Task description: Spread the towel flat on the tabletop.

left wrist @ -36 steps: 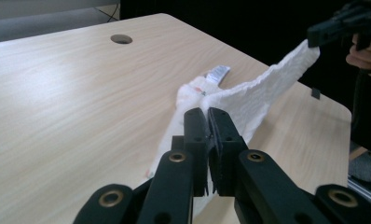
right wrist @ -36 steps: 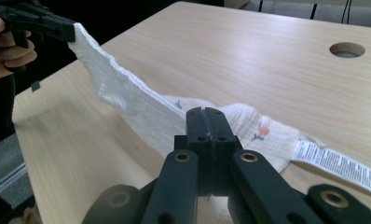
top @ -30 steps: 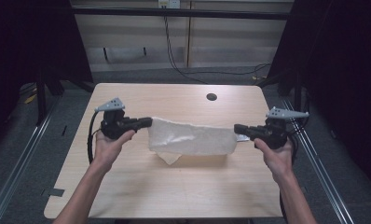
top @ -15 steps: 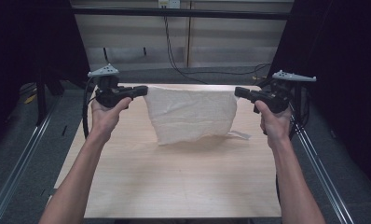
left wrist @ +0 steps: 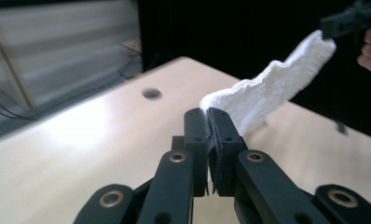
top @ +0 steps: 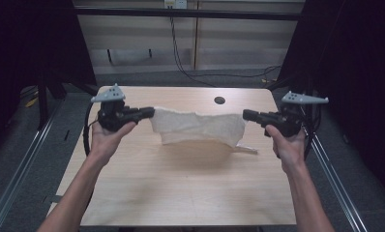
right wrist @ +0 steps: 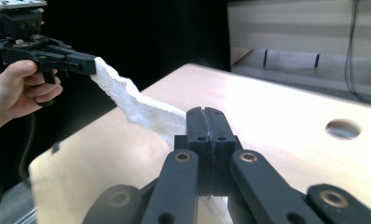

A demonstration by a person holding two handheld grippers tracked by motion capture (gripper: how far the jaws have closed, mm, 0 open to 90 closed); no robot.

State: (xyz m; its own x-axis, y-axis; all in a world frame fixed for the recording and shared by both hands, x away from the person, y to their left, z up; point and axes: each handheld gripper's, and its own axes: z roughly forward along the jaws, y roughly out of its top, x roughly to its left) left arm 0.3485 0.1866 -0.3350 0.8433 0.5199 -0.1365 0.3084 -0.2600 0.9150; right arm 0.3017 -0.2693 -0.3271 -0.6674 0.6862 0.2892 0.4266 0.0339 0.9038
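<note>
A white towel (top: 198, 128) stretches between my two grippers above the wooden table (top: 181, 193), sagging in the middle, with its lower edge near the tabletop. My left gripper (top: 152, 112) is shut on the towel's left corner. In the left gripper view its jaws (left wrist: 207, 113) pinch the towel (left wrist: 267, 88), which runs off toward the right gripper (left wrist: 346, 21). My right gripper (top: 245, 114) is shut on the towel's right corner. In the right gripper view its jaws (right wrist: 204, 112) clamp the towel (right wrist: 132, 102), which leads to the left gripper (right wrist: 88, 63).
A round hole (top: 219, 100) sits in the table near its far edge. A thin strip (top: 244, 149) trails from the towel's lower right onto the table. Metal rails (top: 21, 164) run along both sides of the table, and cables hang behind it.
Both hands lifted the towel off the table and held it up spread, then came back down. It now hangs lower and more bunched between the grippers.
</note>
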